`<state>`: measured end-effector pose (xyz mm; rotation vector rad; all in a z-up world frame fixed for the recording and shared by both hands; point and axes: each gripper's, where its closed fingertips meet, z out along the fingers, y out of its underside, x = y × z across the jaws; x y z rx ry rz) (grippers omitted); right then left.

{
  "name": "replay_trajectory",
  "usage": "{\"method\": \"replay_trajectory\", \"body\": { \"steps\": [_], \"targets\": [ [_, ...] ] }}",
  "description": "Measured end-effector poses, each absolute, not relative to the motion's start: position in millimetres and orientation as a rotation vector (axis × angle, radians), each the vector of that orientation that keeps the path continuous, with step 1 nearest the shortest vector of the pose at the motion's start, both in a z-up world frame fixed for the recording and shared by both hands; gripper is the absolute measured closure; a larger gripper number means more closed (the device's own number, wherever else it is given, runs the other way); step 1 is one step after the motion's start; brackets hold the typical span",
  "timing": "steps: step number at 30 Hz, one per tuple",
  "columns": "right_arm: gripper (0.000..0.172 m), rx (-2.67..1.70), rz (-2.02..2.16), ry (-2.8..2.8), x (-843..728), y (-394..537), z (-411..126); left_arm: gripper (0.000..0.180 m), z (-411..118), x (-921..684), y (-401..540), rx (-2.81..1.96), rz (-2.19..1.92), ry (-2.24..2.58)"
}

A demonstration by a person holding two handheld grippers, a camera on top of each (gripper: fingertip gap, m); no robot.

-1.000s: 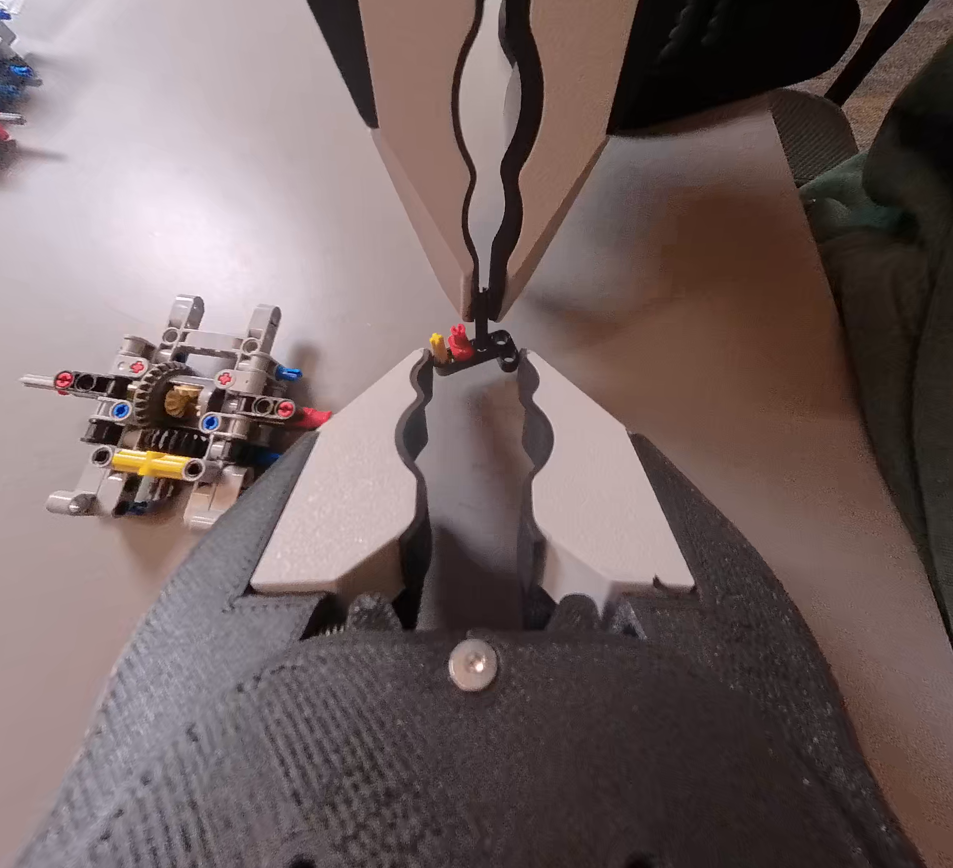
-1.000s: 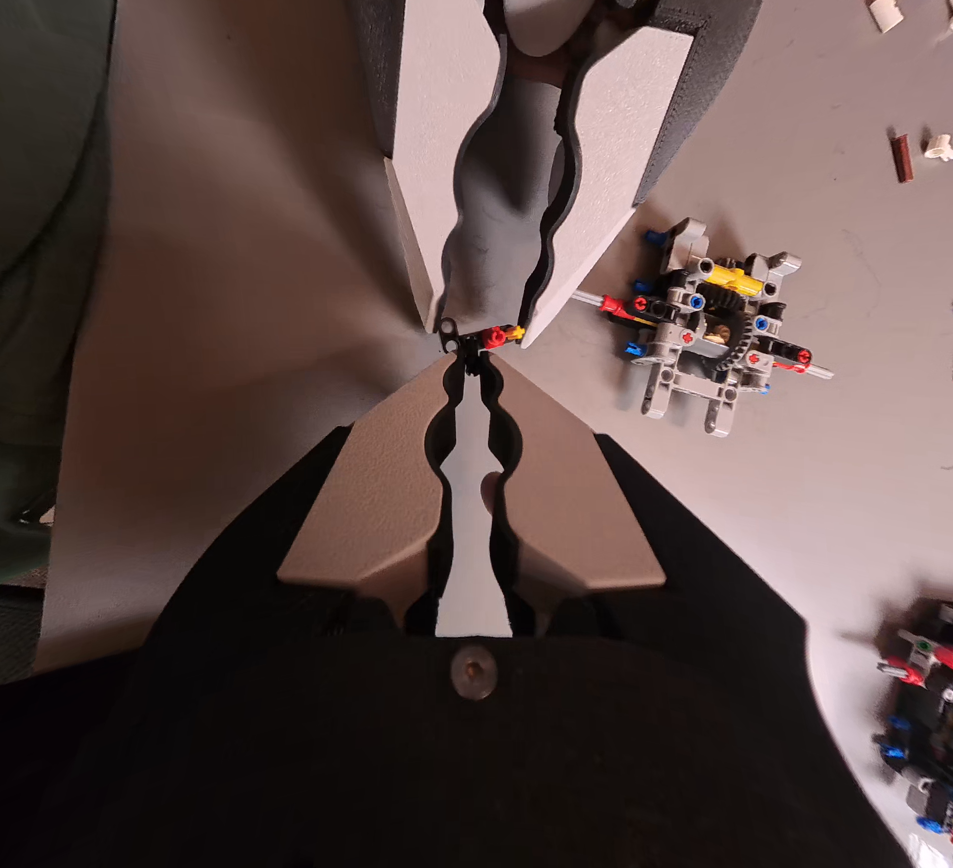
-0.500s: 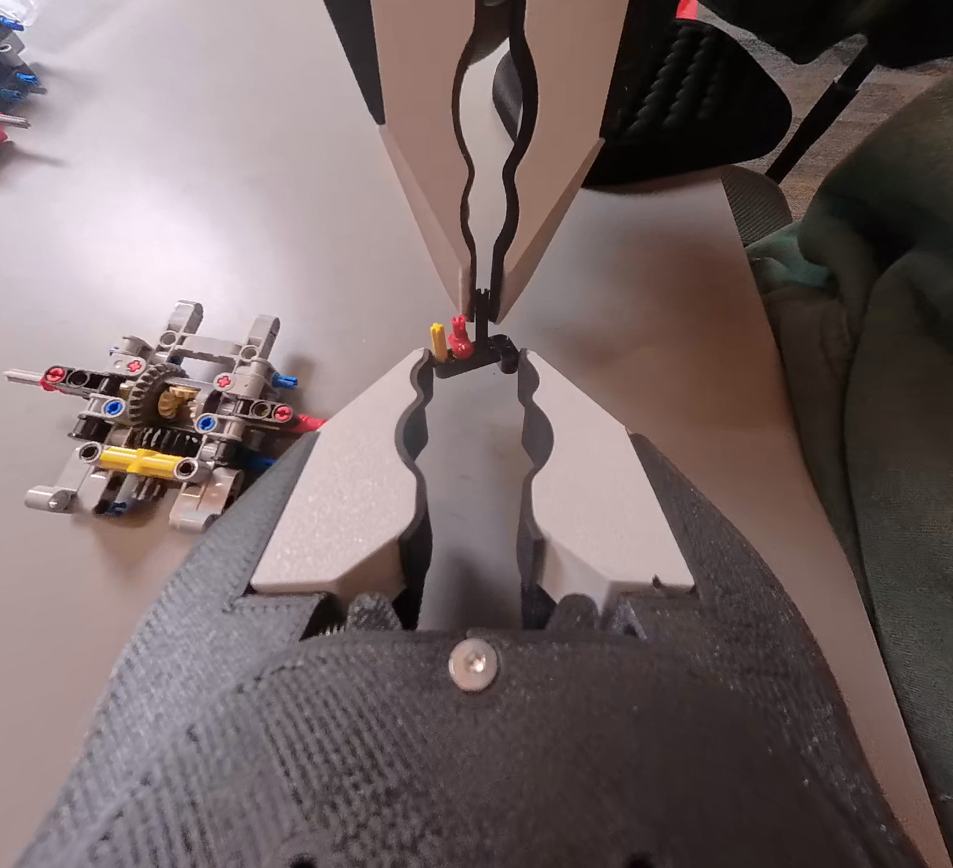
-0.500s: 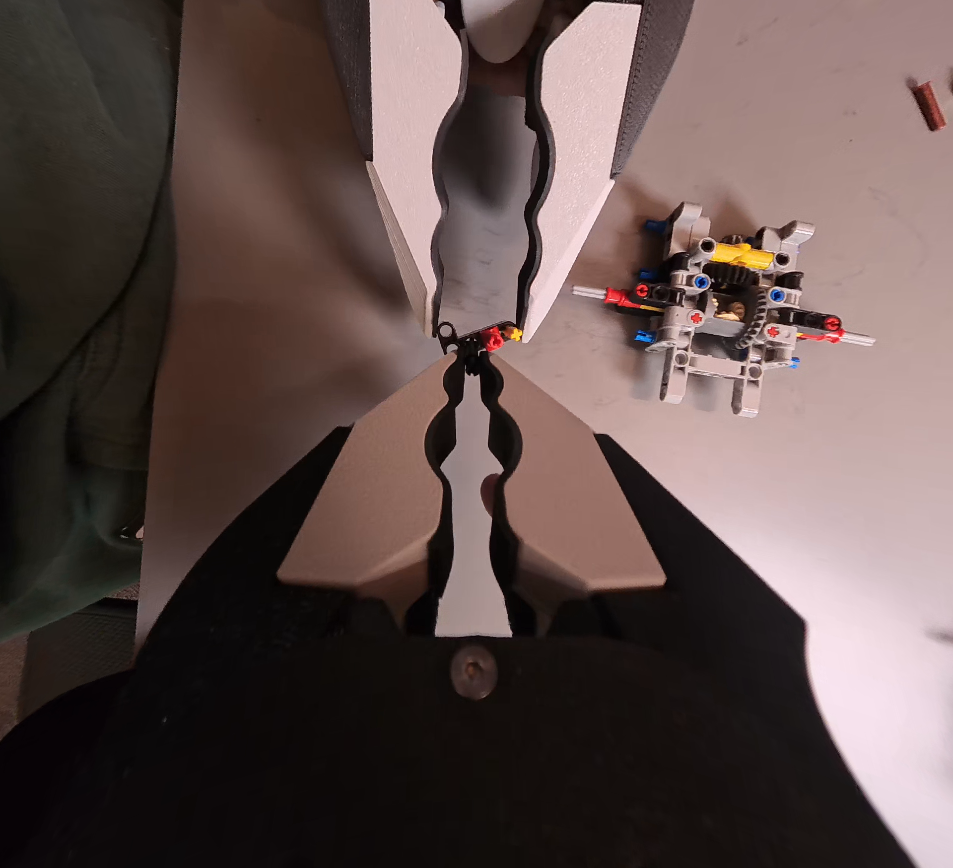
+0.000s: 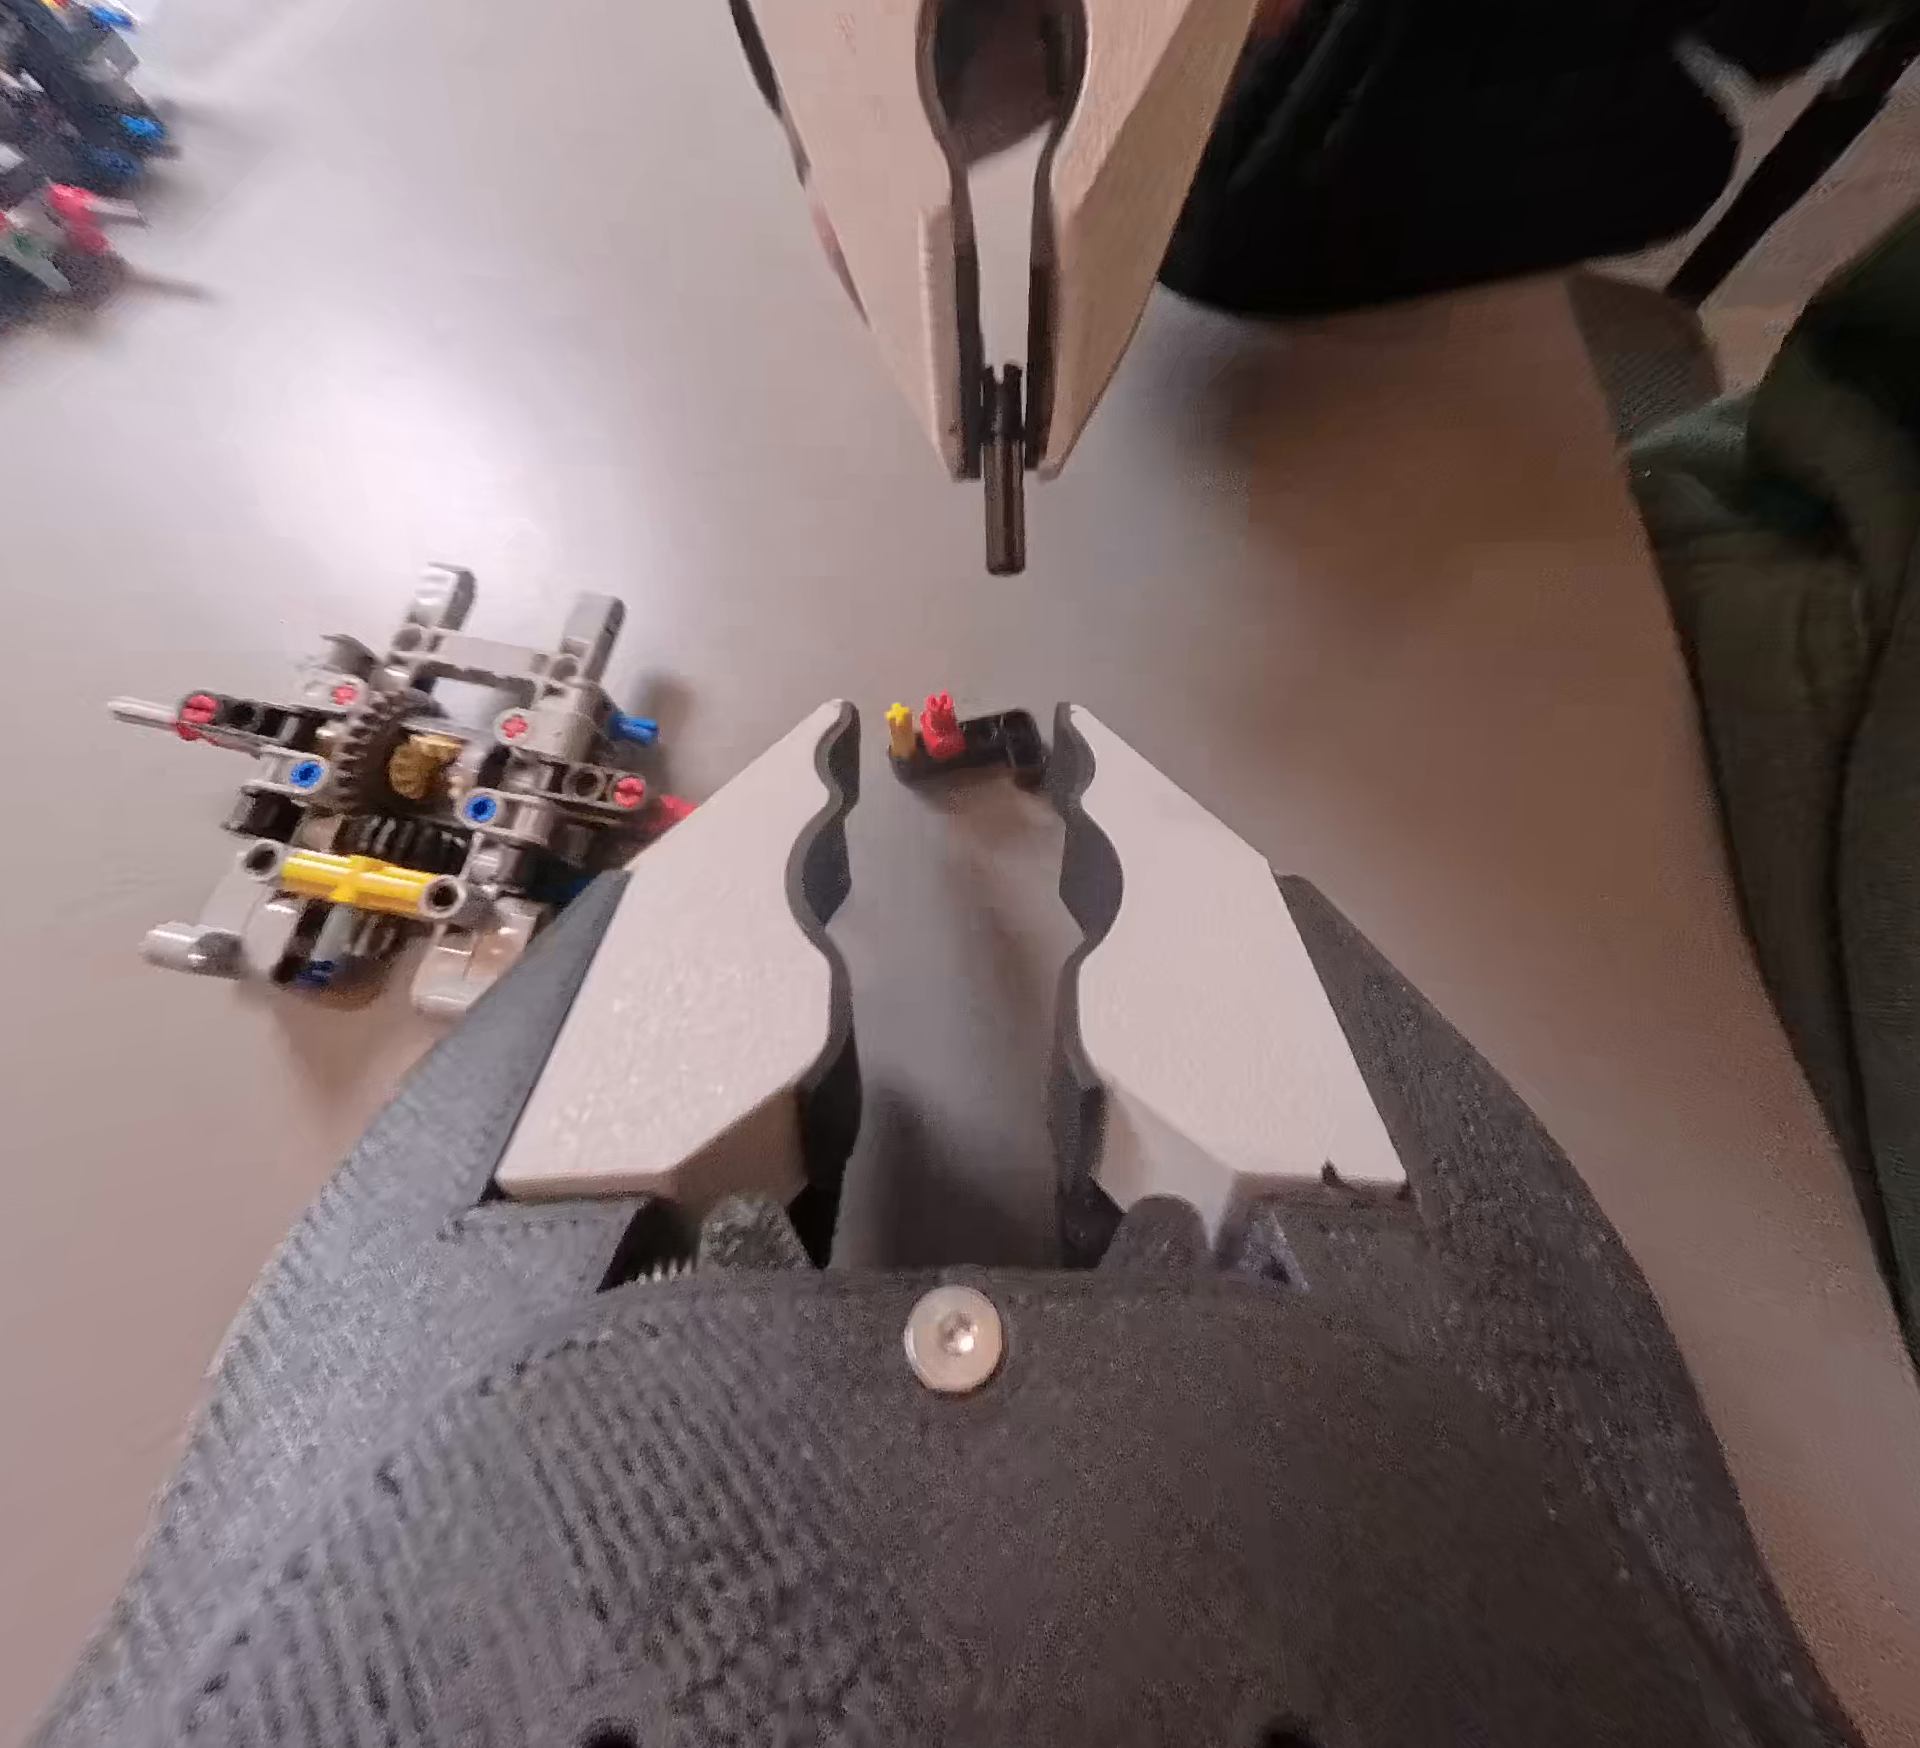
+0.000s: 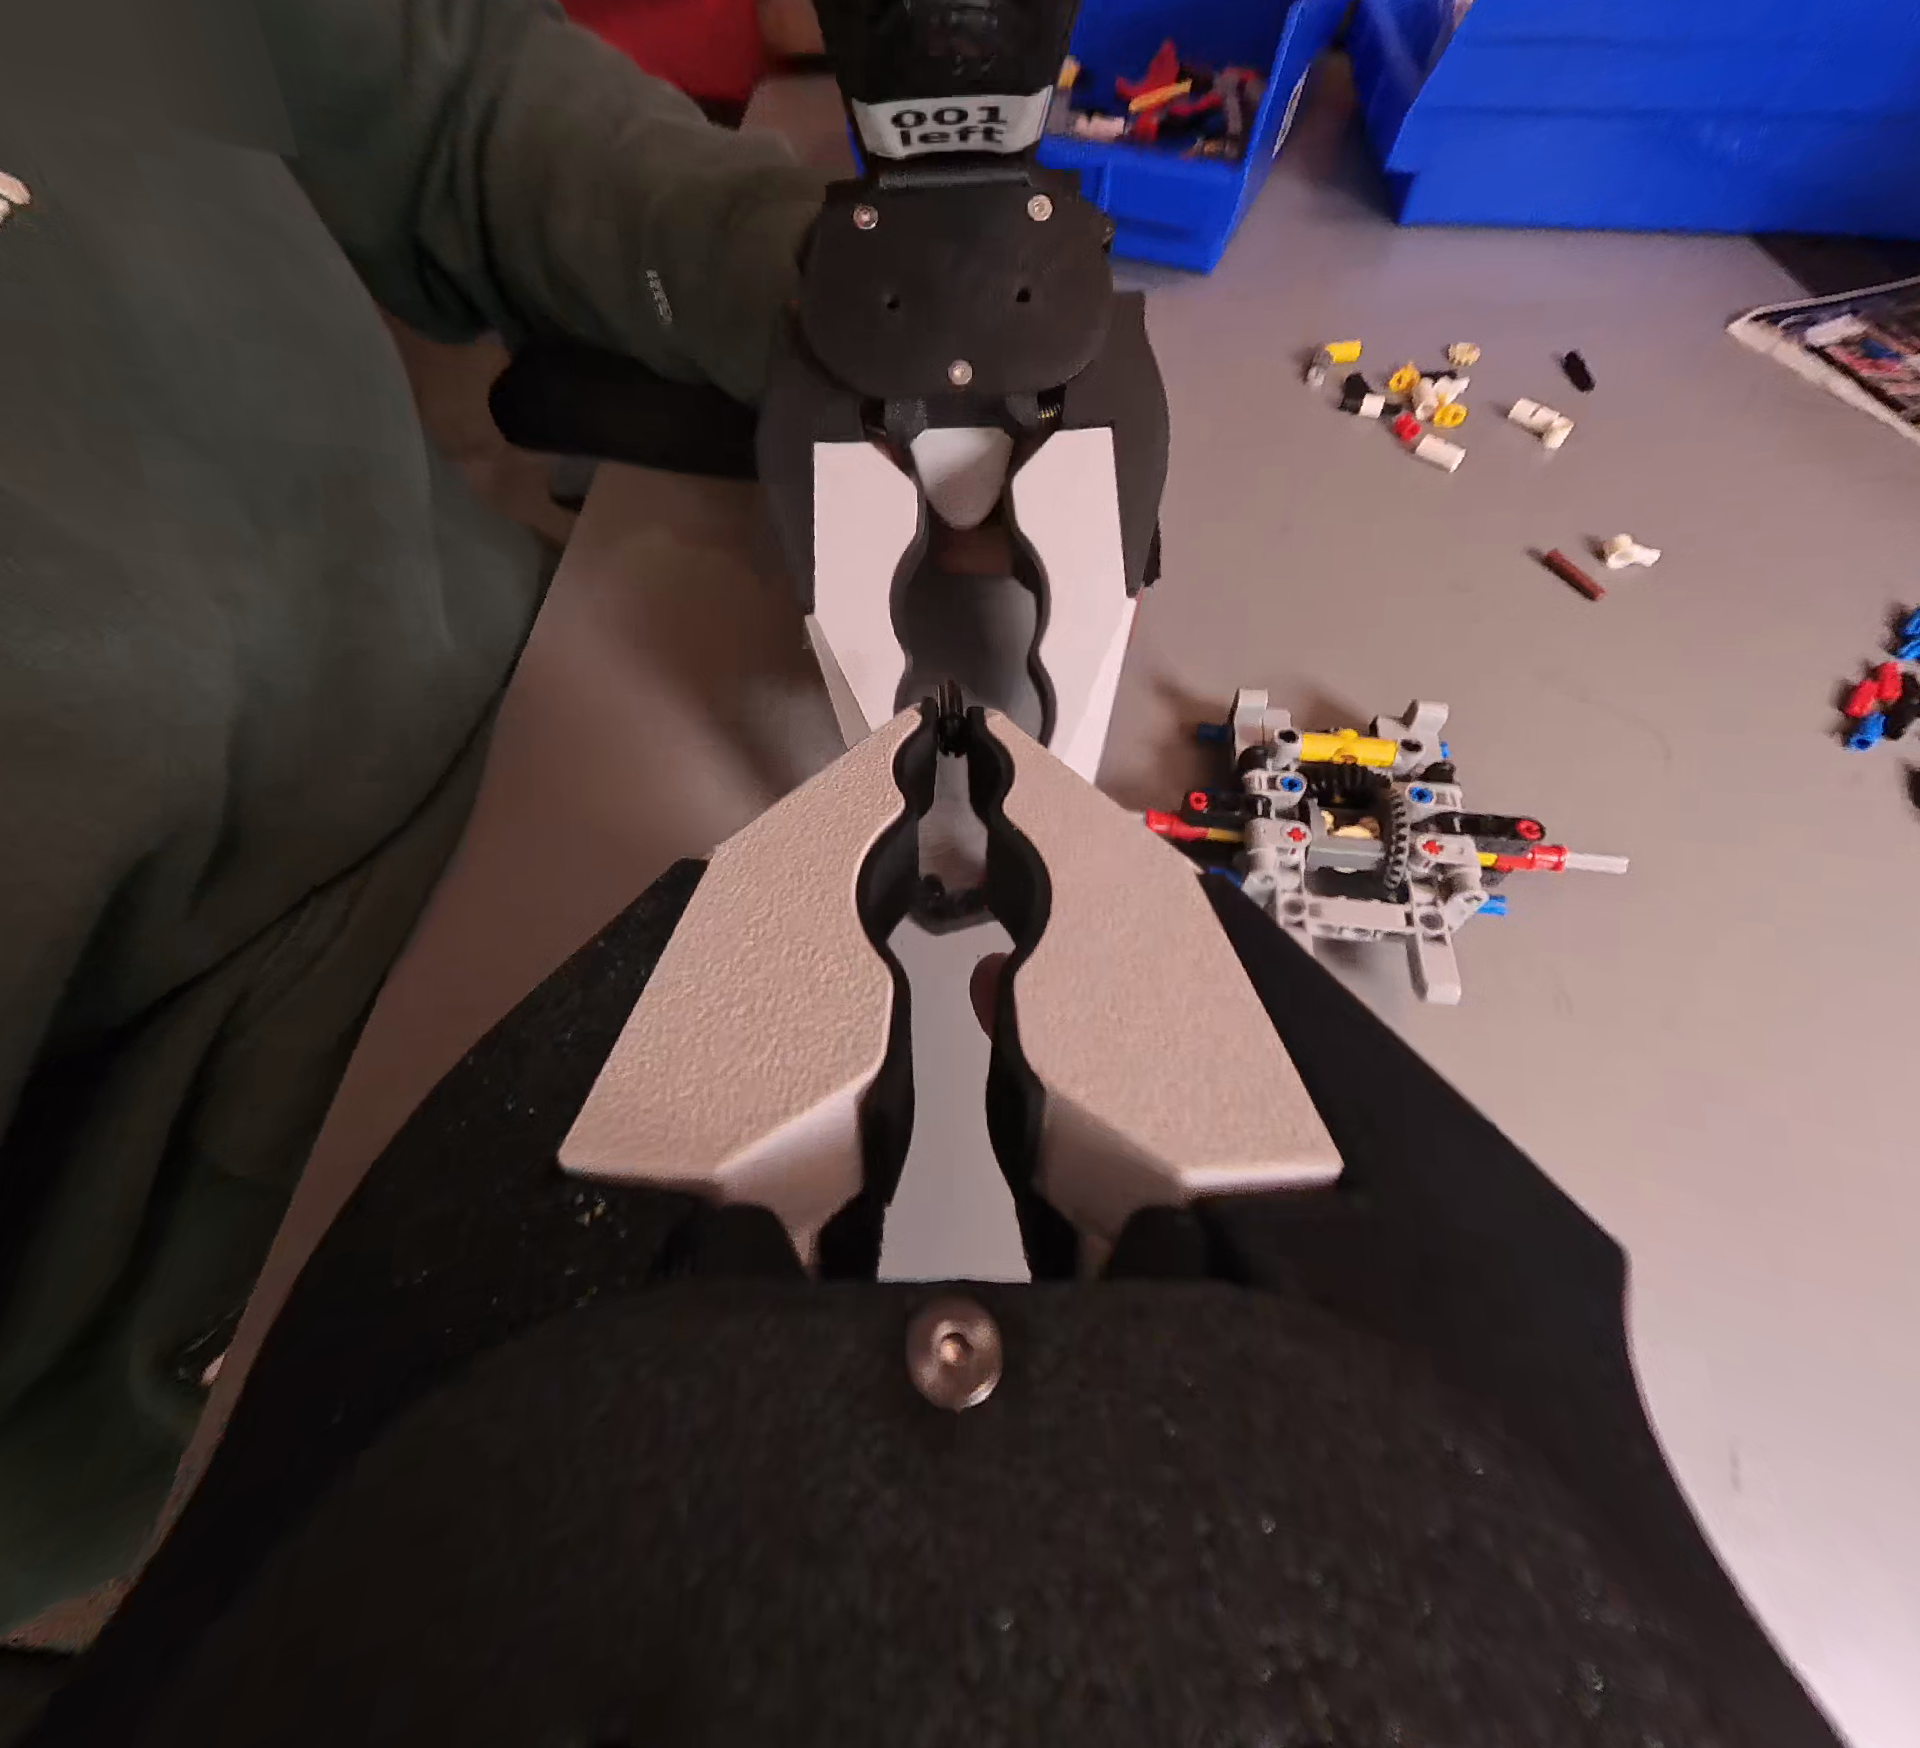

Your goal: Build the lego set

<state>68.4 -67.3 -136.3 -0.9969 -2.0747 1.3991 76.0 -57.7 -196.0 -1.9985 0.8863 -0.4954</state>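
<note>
The right gripper (image 5: 1000, 441) has pulled a black pin (image 5: 1004, 503) away from the black piece (image 5: 971, 748). It pinches the pin. The left gripper (image 5: 956, 742) is spread around that piece, pads clear.

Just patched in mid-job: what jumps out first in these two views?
The two hand-held grippers face each other tip to tip above the table: the right hand-held gripper pinches a short black axle pin, and a small black beam with yellow and red pins sits between the fingers of the left hand-held gripper. A grey geared brick assembly lies on the table beside them.
</note>
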Motion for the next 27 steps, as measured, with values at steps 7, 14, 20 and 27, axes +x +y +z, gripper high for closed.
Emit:
{"method": "replay_trajectory", "body": {
  "steps": [7,14,20,27],
  "targets": [
    [0.168,-0.915,1.449,-1.976,62,-69,-129,0.175,-133,73,-65,-1.743,-0.809,0.702],
    [0.168,-0.898,1.312,-2.029,60,-66,-144,0.177,-145,70,-62,-1.812,-0.767,0.717],
    [0.168,-0.89,1.154,-2.07,57,-61,-157,0.177,-155,66,-59,-1.875,-0.803,0.669],
    [0.168,-0.911,1.197,-1.999,55,-56,-153,0.178,-146,63,-55,-1.834,-0.88,0.578]
  ]
}}
